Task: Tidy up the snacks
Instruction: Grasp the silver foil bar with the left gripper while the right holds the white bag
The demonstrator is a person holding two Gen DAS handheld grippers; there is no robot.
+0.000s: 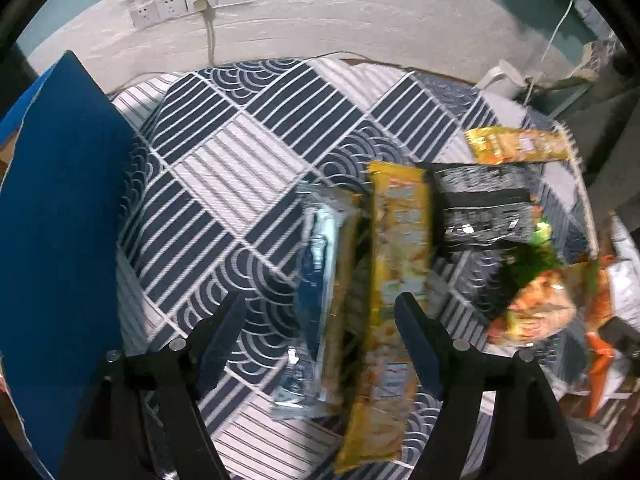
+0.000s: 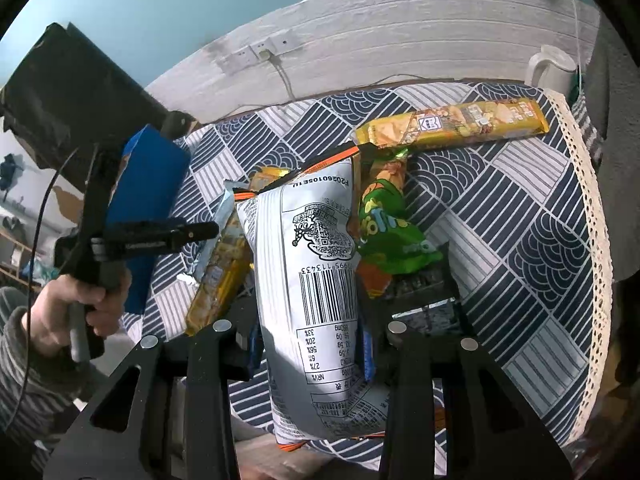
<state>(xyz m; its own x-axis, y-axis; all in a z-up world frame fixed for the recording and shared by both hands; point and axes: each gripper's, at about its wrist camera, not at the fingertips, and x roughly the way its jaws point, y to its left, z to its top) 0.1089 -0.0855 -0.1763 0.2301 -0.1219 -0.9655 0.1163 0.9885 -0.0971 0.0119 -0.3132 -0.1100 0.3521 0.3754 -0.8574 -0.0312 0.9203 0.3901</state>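
Note:
My left gripper (image 1: 320,312) is open above two long packets on the patterned cloth: a yellow cracker packet (image 1: 394,264) and a blue-and-silver packet (image 1: 320,292) lying side by side between the fingers. A black packet (image 1: 480,204), a second yellow packet (image 1: 516,146) and an orange-green bag (image 1: 536,300) lie to the right. My right gripper (image 2: 312,344) is shut on a silver chip bag (image 2: 316,292), held with its barcode side facing me. Beyond it lie a green bag (image 2: 388,228) and a yellow packet (image 2: 452,124). The left gripper (image 2: 120,236) shows at left in the right wrist view.
A blue box (image 1: 60,240) stands upright at the left of the table; it also shows in the right wrist view (image 2: 148,204). A white kettle (image 2: 550,68) stands at the far right corner. Wall sockets (image 1: 188,2) and a cable are on the white wall behind. The lace-trimmed table edge (image 2: 592,240) runs along the right.

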